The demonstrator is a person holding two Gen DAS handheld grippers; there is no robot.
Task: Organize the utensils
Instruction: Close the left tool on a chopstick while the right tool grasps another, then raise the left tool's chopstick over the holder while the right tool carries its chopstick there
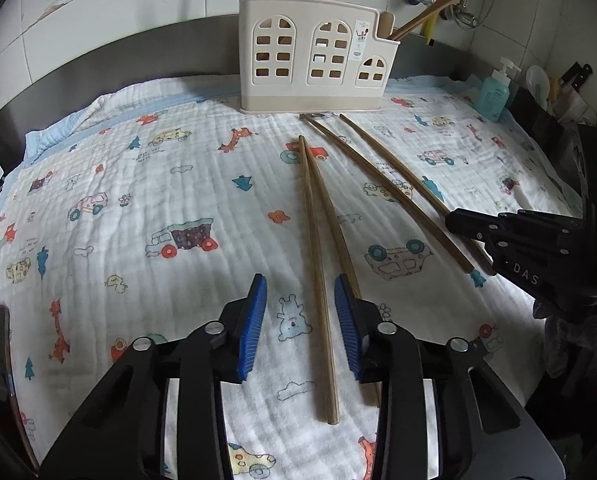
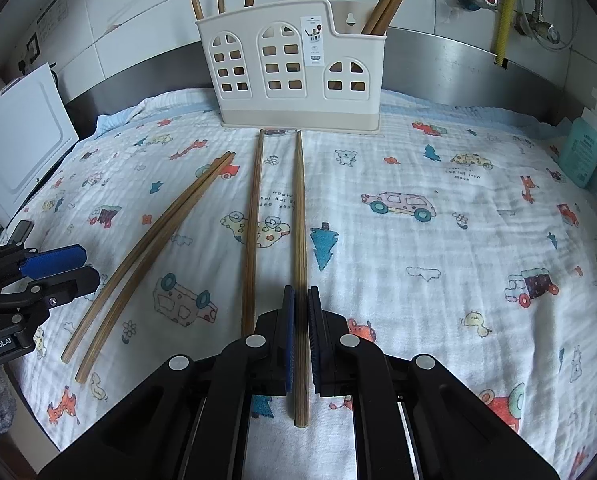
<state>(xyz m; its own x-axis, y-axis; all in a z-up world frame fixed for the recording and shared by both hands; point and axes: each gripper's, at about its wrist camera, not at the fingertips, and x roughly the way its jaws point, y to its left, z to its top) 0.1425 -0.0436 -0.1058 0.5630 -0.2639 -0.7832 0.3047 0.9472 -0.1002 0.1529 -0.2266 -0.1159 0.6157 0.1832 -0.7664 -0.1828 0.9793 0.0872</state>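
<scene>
4 chopsticks lie on the cloth point(image 2: 438, 240) in front of the holder point(image 2: 294, 76), all with their thin tips toward it.

The right gripper point(image 2: 301, 300) has its blue pads squeezed onto 1 chopstick point(image 2: 299, 208). This stick is the one on the right of the 4. It runs straight from the holder's base, in between the jaws, and its thick end sticks out behind the pads. Just left of it, outside the jaws, lies another stick point(image 2: 253, 220), also pointing at the holder.

The last 2 sticks point(image 1: 312, 216) lie as a pair, tips touching, farther left from the holder's middle. The left gripper point(image 1: 300, 284) is down over them with its jaws part way apart. 1 stick of the pair runs up the gap between the blue pads and touches neither. The other stick goes under or against the right pad; I cannot tell if it touches.

More chopsticks point(image 2: 390, 0) stand in the holder: some in its left part, some in its right part.
</scene>
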